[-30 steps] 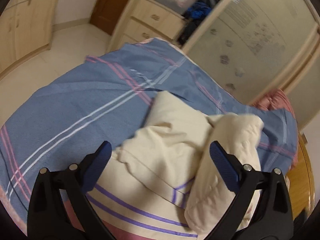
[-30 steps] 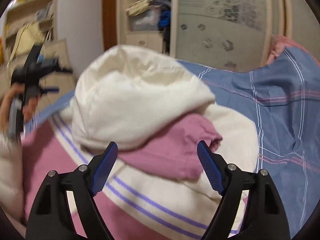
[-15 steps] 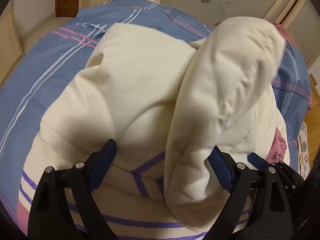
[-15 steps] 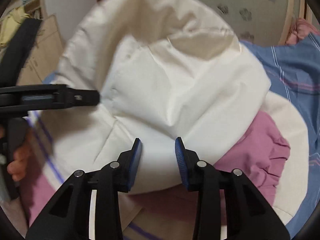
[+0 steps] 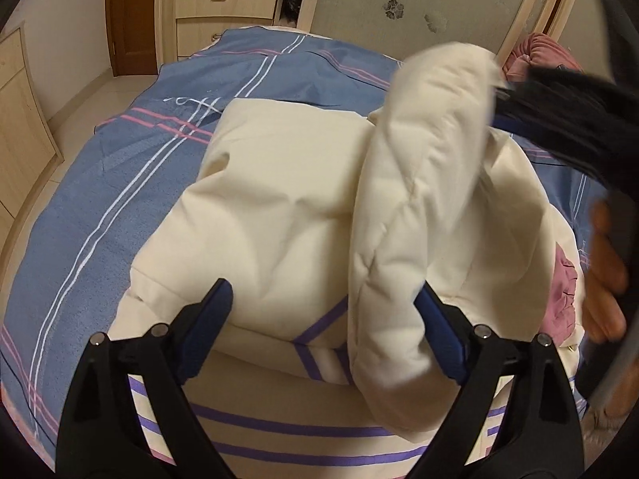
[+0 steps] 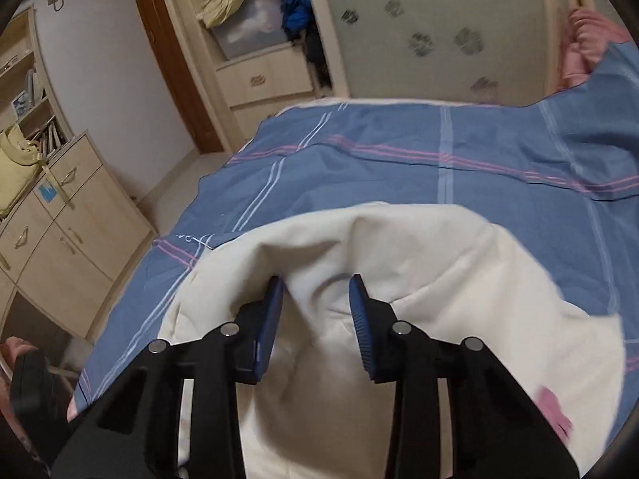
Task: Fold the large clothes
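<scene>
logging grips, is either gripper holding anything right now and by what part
The right gripper pinches a raised fold of the cream garment. The left gripper is open, holding nothing.

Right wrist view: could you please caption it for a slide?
Right gripper fingers pinching cream hoodie fabric over the blue plaid bedspread.

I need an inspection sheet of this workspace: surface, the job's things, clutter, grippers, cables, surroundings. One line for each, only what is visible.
Surface: bed with blue plaid cover.
Job's things: cream hooded garment with purple stripes and pink parts, bunched on the cover.
Clutter: pink cloth at the far bed edge.
Grippers: left gripper open, its right finger behind a fold; right gripper pinching a cream fold.
Cables: nothing seen.
Surroundings: wardrobe drawers, patterned sliding door, side cabinet.
</scene>
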